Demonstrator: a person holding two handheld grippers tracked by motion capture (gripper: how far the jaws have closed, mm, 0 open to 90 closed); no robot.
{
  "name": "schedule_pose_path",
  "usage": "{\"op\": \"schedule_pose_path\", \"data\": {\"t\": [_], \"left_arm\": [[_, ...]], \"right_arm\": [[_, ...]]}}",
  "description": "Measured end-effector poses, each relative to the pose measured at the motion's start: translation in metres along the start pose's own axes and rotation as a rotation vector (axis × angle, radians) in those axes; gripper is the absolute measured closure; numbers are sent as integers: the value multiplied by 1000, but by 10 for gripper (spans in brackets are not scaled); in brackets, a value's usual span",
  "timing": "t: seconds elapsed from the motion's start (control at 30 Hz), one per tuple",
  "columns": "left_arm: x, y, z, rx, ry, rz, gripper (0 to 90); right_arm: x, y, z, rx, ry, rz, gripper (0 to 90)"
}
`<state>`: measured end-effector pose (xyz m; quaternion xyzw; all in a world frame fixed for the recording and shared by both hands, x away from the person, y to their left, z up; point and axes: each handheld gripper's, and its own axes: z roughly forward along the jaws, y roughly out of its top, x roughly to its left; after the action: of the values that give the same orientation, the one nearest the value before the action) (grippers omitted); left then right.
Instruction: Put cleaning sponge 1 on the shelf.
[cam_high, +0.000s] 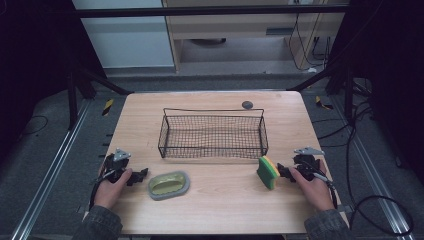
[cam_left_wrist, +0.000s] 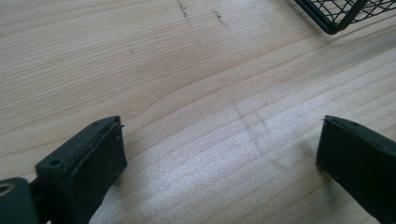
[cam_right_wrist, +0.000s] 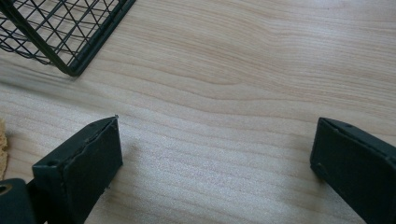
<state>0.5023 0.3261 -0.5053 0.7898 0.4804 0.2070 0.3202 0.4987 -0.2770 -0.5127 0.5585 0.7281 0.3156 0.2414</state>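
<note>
No writing, label, brand or number can be read anywhere: not on the table (cam_high: 215, 210), the wire basket (cam_high: 213, 135), the sponge (cam_high: 268, 172) or the soap dish (cam_high: 169, 185).

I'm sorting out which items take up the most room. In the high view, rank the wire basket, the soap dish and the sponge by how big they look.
Largest to smallest:
1. Wire basket, much the biggest.
2. Soap dish.
3. Sponge, standing on edge, so it may look smaller than it is.
</note>
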Motion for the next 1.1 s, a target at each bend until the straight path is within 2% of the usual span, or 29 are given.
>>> {"op": "schedule_pose_path", "data": {"t": [0.03, 0.17, 0.27, 0.3, 0.33, 0.37, 0.4, 0.47, 0.5, 0.53, 0.57, 0.6, 0.63, 0.67, 0.7, 0.73, 0.83, 0.87, 1.0, 1.1], "left_arm": [[-1, 1, -2, -3, -13, 1, 50], [-2, 15, -14, -10, -21, 47, 46], [-3, 23, -23, -7, -29, 64, 41], [-3, 27, -28, 2, -38, 81, 41], [-7, 34, -39, 14, -54, 115, 34], [-7, 34, -39, 14, -54, 115, 32], [-13, 41, -50, 25, -82, 162, 33], [-19, 46, -58, 36, -109, 210, 34], [-19, 46, -58, 36, -109, 210, 43], [-25, 51, -65, 44, -137, 257, 49], [-25, 51, -65, 44, -137, 257, 51], [-30, 56, -70, 56, -175, 279, 52], [-30, 56, -70, 56, -175, 279, 56], [-35, 60, -73, 68, -191, 307, 59], [-35, 60, -73, 68, -191, 307, 66], [-40, 63, -75, 81, -204, 331, 78], [-44, 65, -77, 83, -223, 341, 117], [-50, 67, -79, 100, -238, 373, 123], [-61, 70, -83, 141, -261, 443, 174], [-64, 71, -84, 157, -277, 463, 190]], "right_arm": [[0, 0, 0, 0, 2, 1, 25], [0, 0, 0, 0, 0, 0, 25], [0, 0, 0, 0, -2, 2, 26], [0, 0, 0, 0, -2, 2, 26], [0, 0, 0, 1, -3, -1, 26], [0, 0, 0, 2, -3, -2, 26], [0, 0, 0, 1, -3, -1, 26], [0, 0, -1, 2, -3, -2, 26], [0, 0, -1, 2, -3, -2, 26], [0, -1, -1, 1, -4, -3, 26], [0, -1, -1, 1, -4, -3, 26], [0, -1, -1, 1, -5, -3, 27], [0, -1, -1, 1, -5, -3, 27], [0, -1, -1, 1, -5, -3, 27], [0, -1, -1, 1, -5, -3, 27], [0, -1, -1, 1, -5, -3, 27], [1, -1, -1, 1, -4, -2, 26], [0, -1, -1, 2, -3, -2, 26], [0, -1, -1, 1, -3, -5, 26], [0, -1, -1, 1, -2, -4, 26]]}}
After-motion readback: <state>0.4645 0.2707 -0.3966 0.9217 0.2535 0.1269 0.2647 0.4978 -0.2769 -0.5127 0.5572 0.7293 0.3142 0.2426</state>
